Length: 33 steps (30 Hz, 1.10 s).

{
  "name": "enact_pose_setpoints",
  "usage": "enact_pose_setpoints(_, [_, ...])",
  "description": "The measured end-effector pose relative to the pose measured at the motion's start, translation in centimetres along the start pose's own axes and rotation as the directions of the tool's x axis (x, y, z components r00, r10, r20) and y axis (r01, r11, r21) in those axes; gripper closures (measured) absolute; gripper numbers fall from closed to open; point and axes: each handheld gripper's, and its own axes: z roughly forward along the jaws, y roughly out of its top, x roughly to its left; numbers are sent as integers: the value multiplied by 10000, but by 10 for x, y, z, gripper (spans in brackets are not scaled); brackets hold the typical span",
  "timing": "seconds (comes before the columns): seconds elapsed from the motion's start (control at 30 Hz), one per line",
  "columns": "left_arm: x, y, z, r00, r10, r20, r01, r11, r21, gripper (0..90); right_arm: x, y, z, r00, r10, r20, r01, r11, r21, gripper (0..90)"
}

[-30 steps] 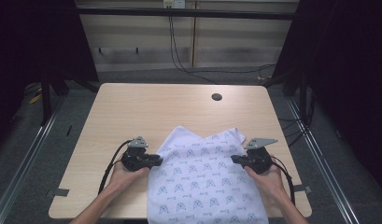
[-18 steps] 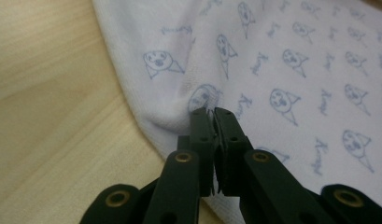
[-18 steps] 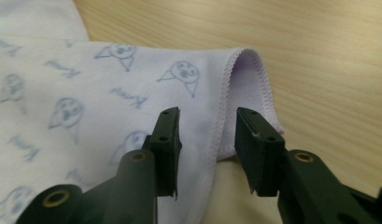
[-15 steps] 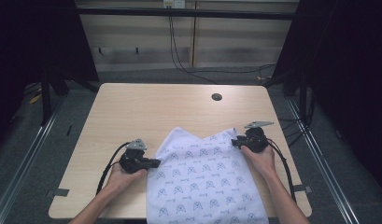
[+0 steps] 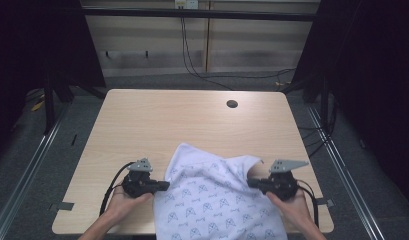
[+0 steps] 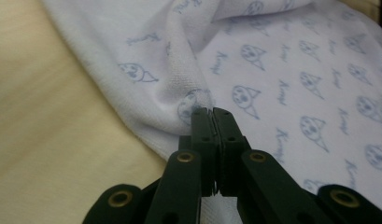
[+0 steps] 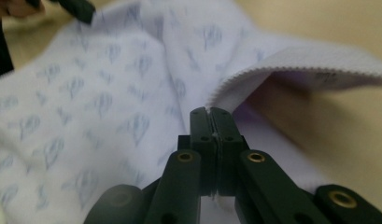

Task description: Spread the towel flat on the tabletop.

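A white cloth [image 5: 212,200] printed with small blue cat faces lies on the near half of the wooden table [image 5: 167,120] and hangs over its front edge. My left gripper [image 5: 164,186] is shut on the cloth's left edge; in the left gripper view the jaws meet at the tip [image 6: 211,112] with a fold of cloth [image 6: 282,70] bunched there. My right gripper [image 5: 250,183] is at the cloth's right edge. Its jaws have just been closing and now meet [image 7: 210,112] on the stitched hem of the cloth [image 7: 109,93], which lifts off the table beside them.
A round dark cable hole [image 5: 232,104] sits in the far right part of the tabletop. Bare wood stretches across the far half. Dark curtains and metal floor rails flank the table. A cable trails from each gripper toward the person's hands.
The right gripper went toward the far side and then came back nearer, and the cloth's right corner now folds inward. The left gripper shifted slightly nearer. The cloth's far edge sits a little closer.
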Motion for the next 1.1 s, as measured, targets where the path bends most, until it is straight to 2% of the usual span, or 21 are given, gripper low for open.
enact_pose_setpoints(0.03, [-9, -4, -3, 9998, -1, 181, -1, 9999, 112, 887, 7, -20, 0, 9999, 89, 48, -92, 9985, 539, 891])
enact_pose_setpoints(0.07, [-9, -4, -3, 9998, -1, 181, -1, 9999, 112, 887, 7, -20, 0, 9999, 89, 48, -92, 9985, 539, 891])
enact_pose_setpoints(0.1, [-15, -9, -7, 9987, 95, 506, -103, 9998, 147, 886, 8, -35, -1, 9992, 247, 325, -277, 9950, 964, 889])
enact_pose_setpoints(0.23, [-21, -17, -16, 9959, -52, 906, 58, 10000, -61, 882, 0, -39, -11, 9957, 515, 769, -591, 9932, 1003, 807])
enact_pose_setpoints(0.3, [-18, -17, -21, 9953, -62, 971, 107, 9989, -453, 799, -12, -38, -21, 9909, 950, 952, -996, 9940, 456, 713])
enact_pose_setpoints(0.33, [-12, -13, -25, 9968, -203, 778, 264, 9966, -783, 779, -15, -37, -23, 9891, 1025, 1061, -1061, 9939, 286, 701])
enact_pose_setpoints(0.37, [-12, -13, -25, 9968, -203, 778, 264, 9966, -783, 749, -15, -37, -23, 9891, 1025, 1061, -1061, 9939, 286, 701])
enact_pose_setpoints(0.4, [1, -5, -25, 9980, -389, 493, 442, 9928, -1117, 741, -26, -28, -24, 9868, 1122, 1164, -1108, 9937, -188, 691])
enact_pose_setpoints(0.43, [1, -5, -25, 9980, -389, 493, 442, 9928, -1117, 734, -26, -28, -24, 9868, 1122, 1164, -1108, 9937, -188, 691])
enact_pose_setpoints(0.5, [17, 5, -22, 9978, -656, 80, 661, 9877, -1414, 740, -35, -18, -20, 9829, 974, 1563, -942, 9952, -279, 695])
enact_pose_setpoints(0.53, [23, 8, -21, 9973, -735, -68, 718, 9874, -1407, 756, -43, -11, -17, 9818, 1015, 1605, -952, 9944, -467, 710])
enact_pose_setpoints(0.57, [38, 17, -13, 9956, -859, -384, 797, 9869, -1402, 785, -54, 1, -11, 9779, 936, 1872, -831, 9945, -632, 730])
enact_pose_setpoints(0.6, [38, 17, -13, 9956, -859, -384, 797, 9869, -1402, 789, -54, 1, -11, 9779, 936, 1872, -831, 9945, -632, 730])
enact_pose_setpoints(0.67, [51, 24, -4, 9926, -1069, -572, 978, 9847, -1445, 790, -66, 9, -4, 9733, 1129, 1999, -999, 9922, -740, 742])
enact_pose_setpoints(0.73, [61, 30, 5, 9903, -1060, -897, 936, 9868, -1324, 773, -76, 15, 6, 9700, 1161, 2136, -1048, 9924, -638, 751])
enact_pose_setpoints(0.77, [64, 33, 10, 9875, -1172, -1049, 1038, 9866, -1256, 728, -82, 16, 18, 9721, 1076, 2086, -1025, 9941, -350, 741])
enact_pose_setpoints(0.83, [72, 35, 19, 9775, -1444, -1535, 1248, 9835, -1307, 657, -83, 16, 26, 9758, 1037, 1927, -1031, 9946, -130, 714])
enact_pose_setpoints(0.87, [72, 35, 19, 9775, -1444, -1535, 1248, 9835, -1307, 612, -83, 16, 26, 9758, 1037, 1927, -1031, 9946, -130, 714])
enact_pose_setpoints(0.9, [73, 35, 20, 9751, -1605, -1533, 1411, 9814, -1299, 610, -81, 14, 30, 9812, 1032, 1632, -1043, 9945, -17, 665])
enact_pose_setpoints(1.0, [72, 33, 23, 9768, -1372, -1645, 1215, 9874, -1017, 607, -77, 12, 33, 9844, 960, 1474, -990, 9950, 130, 633])
enact_pose_setpoints(1.1, [70, 34, 27, 9797, -1306, -1521, 1173, 9887, -936, 624, -72, 5, 36, 9802, 671, 1860, -791, 9952, 578, 604])
